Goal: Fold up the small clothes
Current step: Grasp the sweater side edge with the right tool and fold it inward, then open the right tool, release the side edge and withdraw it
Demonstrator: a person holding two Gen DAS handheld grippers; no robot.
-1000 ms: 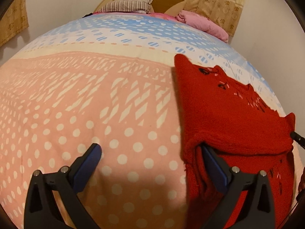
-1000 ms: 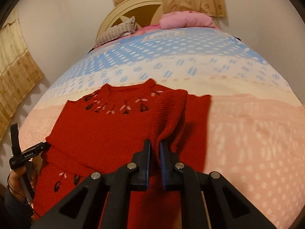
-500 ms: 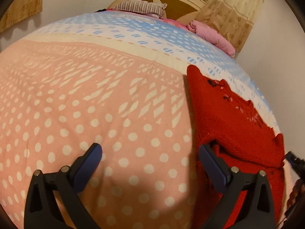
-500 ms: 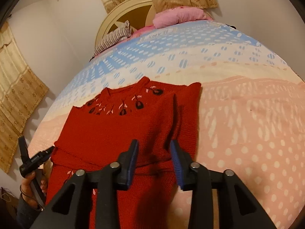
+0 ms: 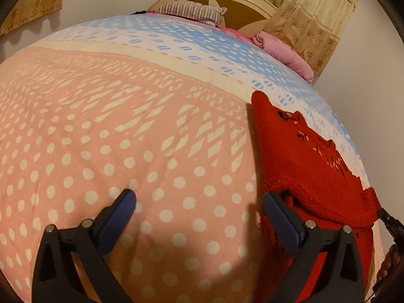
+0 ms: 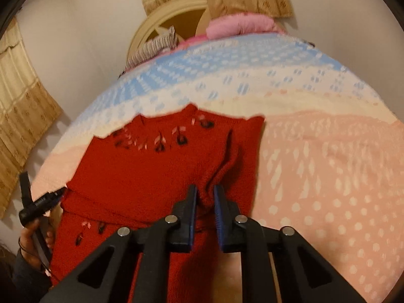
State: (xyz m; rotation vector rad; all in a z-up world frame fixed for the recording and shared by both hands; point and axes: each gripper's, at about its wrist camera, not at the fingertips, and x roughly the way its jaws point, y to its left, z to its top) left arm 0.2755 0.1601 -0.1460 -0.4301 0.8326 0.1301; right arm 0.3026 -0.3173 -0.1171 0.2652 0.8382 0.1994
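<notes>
Knitwear of this weight is soft and floppy: the red knitted sweater (image 6: 141, 176) will drape, stretch and bunch rather than hold a crease, so it wants gripping at an edge or a folded ridge, not in the flat middle. It lies on the dotted pink and blue bedspread (image 6: 328, 176), filling the centre and lower left of the right wrist view, neckline with its dark and pink embroidery toward the top. A raised fold runs down the right part of the sweater, and the right gripper (image 6: 205, 199) sits at the bottom centre with that ridge between its blue pads. The jaws are narrowly apart around it; whether they press the knit is hard to say.

From the left wrist view the sweater (image 5: 303, 166) occupies the right side of the frame. The left gripper (image 5: 199, 202) is spread wide at the bottom, one finger over bare bedspread (image 5: 126, 126), the other at the sweater's near edge, holding nothing.
</notes>
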